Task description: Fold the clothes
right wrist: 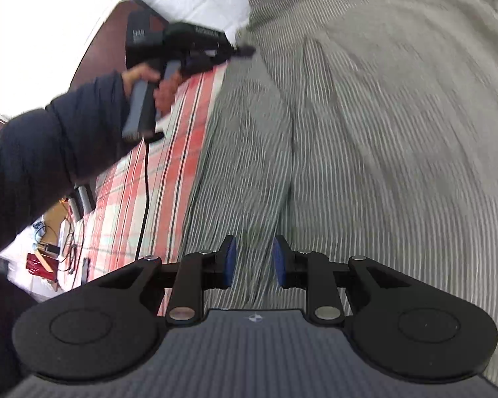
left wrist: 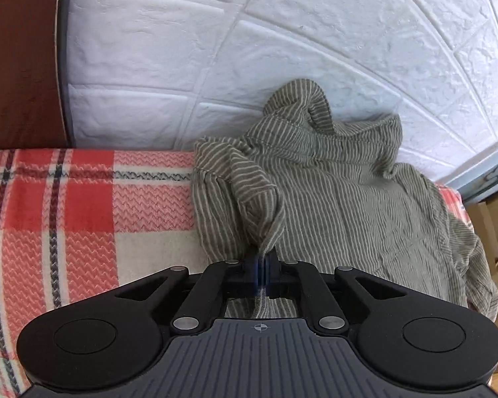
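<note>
Two sets of tongs are working over one green-and-white striped shirt [left wrist: 332, 192], which is lying crumpled on a red plaid blanket [left wrist: 66, 205] with its top bunched up against a white brick-patterned wall [left wrist: 282, 49].

In the left wrist view, the left tongs [left wrist: 262, 265] are pinching a fold of the shirt's fabric tight between their blue pads, the jaws almost fully together; the cloth is rising from the shirt's left side into the pads and trailing on behind them.

In the right wrist view, the right tongs [right wrist: 254, 262] are standing partly apart, with a clear gap between the blue pads [right wrist: 230, 258]. Striped fabric is showing through that gap, but the pads are not pressing on it; the picture is blurred. In this same view the left tongs [right wrist: 245, 49] are appearing farther off at the shirt's edge, carried by a hand [right wrist: 142, 76] coming out of a dark sleeve [right wrist: 49, 142], with a black cable [right wrist: 146, 192] hanging from the handle.

A dark wooden board [left wrist: 20, 66] is standing at the wall's left end.
</note>
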A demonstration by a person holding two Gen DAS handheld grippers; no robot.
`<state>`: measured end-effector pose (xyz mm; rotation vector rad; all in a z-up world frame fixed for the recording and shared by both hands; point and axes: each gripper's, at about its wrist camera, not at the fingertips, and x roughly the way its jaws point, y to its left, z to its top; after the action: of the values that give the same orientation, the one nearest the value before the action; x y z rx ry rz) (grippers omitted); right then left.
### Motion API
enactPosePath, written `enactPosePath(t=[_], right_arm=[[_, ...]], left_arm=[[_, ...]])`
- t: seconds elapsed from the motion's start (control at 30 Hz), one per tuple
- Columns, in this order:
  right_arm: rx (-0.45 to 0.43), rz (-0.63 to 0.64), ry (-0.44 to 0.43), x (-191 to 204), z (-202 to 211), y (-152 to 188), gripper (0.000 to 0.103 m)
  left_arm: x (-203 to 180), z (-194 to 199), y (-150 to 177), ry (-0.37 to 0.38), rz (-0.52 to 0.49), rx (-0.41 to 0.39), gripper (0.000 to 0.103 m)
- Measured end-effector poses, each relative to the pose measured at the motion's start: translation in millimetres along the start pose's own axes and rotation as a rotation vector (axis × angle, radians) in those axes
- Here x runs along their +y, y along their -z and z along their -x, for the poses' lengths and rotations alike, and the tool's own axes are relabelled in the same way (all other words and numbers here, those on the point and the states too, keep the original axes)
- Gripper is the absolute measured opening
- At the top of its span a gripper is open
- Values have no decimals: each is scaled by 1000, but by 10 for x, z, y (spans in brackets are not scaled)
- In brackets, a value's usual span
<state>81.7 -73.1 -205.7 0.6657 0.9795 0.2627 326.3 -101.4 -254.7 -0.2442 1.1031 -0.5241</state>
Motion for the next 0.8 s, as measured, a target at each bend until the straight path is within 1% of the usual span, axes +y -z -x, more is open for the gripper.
enactPosePath(t=[0.07, 0.13, 0.23, 0.33, 0.37, 0.4, 0.43, 0.47, 0.5, 0.53, 0.57, 0.67, 0.77, 0.8], right_arm=[[-23, 20, 11, 0, -62, -149, 31], [-48, 36, 22, 35, -133, -298, 33], [-63, 66, 22, 38, -213, -476, 33], [-74, 94, 20, 38, -291, -620, 34], [-76, 98, 18, 33, -320, -654, 34], [-78, 99, 16, 26, -343, -696, 35], [-79, 99, 12, 15, -357, -744, 35], [-78, 100, 7, 10, -383, -784, 35], [-74, 102, 2, 14, -426, -814, 35], [-69, 106, 0, 23, -474, -849, 35], [-64, 113, 0, 37, -525, -885, 35], [-57, 123, 5, 64, -666, -969, 35], [-38, 120, 22, 44, -779, -1000, 35], [-25, 109, 26, 20, -822, -1004, 32]], left_arm=[[-5, -7, -16, 4, 13, -5, 8], [-9, 57, -56, 11, 34, -16, 27], [-12, 292, -138, 7, 30, -84, 36], [-81, 522, -248, -21, -14, -127, 37], [-142, 582, -272, -3, -41, -125, 37], [-226, 619, -276, 32, -83, -117, 37], [-324, 634, -245, 64, -140, -96, 37], [-425, 618, -187, 79, -206, -68, 37], [-519, 569, -117, 68, -278, -38, 37], [-588, 496, -49, 33, -341, -12, 37], [-621, 404, -1, -3, -383, 11, 37], [-539, 155, 58, -75, -385, 47, 37], [-408, -48, 86, -117, -348, 70, 37], [-377, -110, 106, -128, -344, 72, 39]])
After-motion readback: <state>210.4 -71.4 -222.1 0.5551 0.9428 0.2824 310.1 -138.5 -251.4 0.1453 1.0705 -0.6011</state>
